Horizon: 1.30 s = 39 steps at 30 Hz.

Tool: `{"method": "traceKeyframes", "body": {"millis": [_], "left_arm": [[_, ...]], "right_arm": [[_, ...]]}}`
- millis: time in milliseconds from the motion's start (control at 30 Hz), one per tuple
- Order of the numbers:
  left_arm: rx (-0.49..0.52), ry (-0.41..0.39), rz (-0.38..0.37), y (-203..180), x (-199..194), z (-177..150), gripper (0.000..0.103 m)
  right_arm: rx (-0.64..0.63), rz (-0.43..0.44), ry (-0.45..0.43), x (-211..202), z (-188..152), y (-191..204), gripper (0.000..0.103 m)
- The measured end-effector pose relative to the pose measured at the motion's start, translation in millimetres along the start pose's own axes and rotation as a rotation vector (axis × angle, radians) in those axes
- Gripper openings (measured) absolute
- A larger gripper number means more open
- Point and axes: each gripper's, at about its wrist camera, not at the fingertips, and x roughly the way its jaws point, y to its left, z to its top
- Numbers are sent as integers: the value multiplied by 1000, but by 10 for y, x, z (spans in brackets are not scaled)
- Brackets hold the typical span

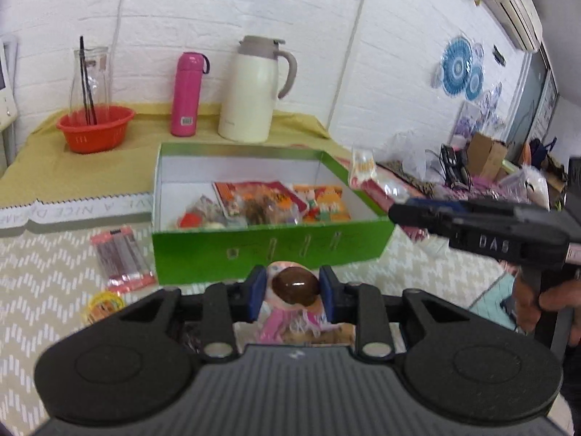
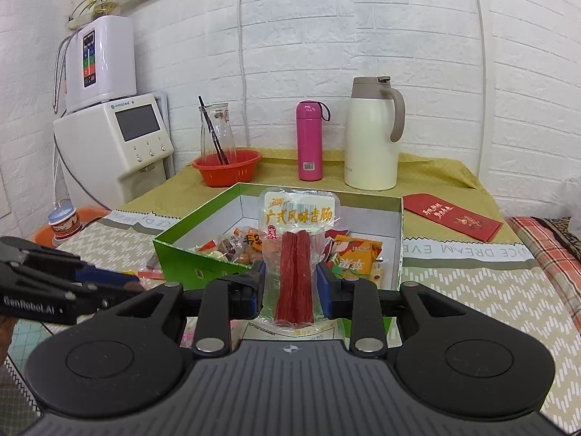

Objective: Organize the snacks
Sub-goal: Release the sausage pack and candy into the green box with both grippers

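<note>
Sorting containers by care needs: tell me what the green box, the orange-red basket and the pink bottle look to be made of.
Green open-topped box: likely cardboard, glossy green outside, plain white inside, with thin folded walls. Orange-red round basket: moulded plastic, judging by the slotted sides and even colour. Pink cylindrical bottle: smooth, glossy coating; probably painted metal, but plastic is possible.

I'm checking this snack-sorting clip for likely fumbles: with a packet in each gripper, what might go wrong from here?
1. The left gripper pinches a rounded brown snack in a pink packet; it may squirt out.
2. The right gripper holds the sausage pack low, so its tall top may flop or catch the green box wall.
3. Both grippers sit close before the box and may collide.
</note>
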Motion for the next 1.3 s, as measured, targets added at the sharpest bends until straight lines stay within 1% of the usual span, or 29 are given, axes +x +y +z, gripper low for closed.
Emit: {"method": "traceKeyframes", "body": {"millis": [67,133,200,267,333,400,467,500,533,567,600,633,667,733,767,800,833,900,1067,1300], "left_arm": [[-52,-34,17,76,57,195,28],[-107,-47,26,167,167,356,28],[-125,-52,69,224,305,466,28],[-137,-45,98,299,449,531,28],[-160,-30,105,383,590,575,28],[-171,-15,129,445,711,595,28],[-180,-8,144,504,819,606,28],[-185,-13,146,531,859,605,31],[-185,-25,144,555,892,606,34],[-185,-41,143,573,906,599,44],[-194,-57,150,593,904,587,71],[-218,-85,152,621,893,571,72],[-236,-100,147,642,874,555,74],[-255,-103,149,668,859,550,81],[-257,-100,167,665,855,552,92],[-254,-103,198,646,841,551,93],[-242,-104,219,624,834,554,93],[-224,-100,229,580,802,554,93],[-210,-108,217,474,668,557,93],[-181,-119,212,284,405,525,93]], "right_arm": [[-7,-5,-3,114,66,10,53],[-21,-20,-7,251,116,12,53],[-19,-26,-1,398,146,-9,53],[-8,-35,14,546,158,-38,53],[-14,-46,14,662,148,-57,53],[-14,-61,18,765,135,-73,53],[3,-60,23,863,128,-100,55],[10,-58,23,905,120,-112,60],[5,-53,25,954,108,-116,69],[-14,-49,31,1002,96,-111,74],[-34,-47,45,1035,78,-104,96],[-51,-60,47,1042,53,-91,103],[-68,-73,31,1024,28,-83,103],[-90,-81,11,986,-3,-88,103],[-87,-82,9,970,-7,-97,103],[-75,-81,10,958,-3,-113,103],[-63,-77,13,953,7,-129,103],[-45,-70,19,940,24,-146,103],[-37,-58,3,802,86,-94,103],[-56,-35,-30,492,157,31,103]]}}
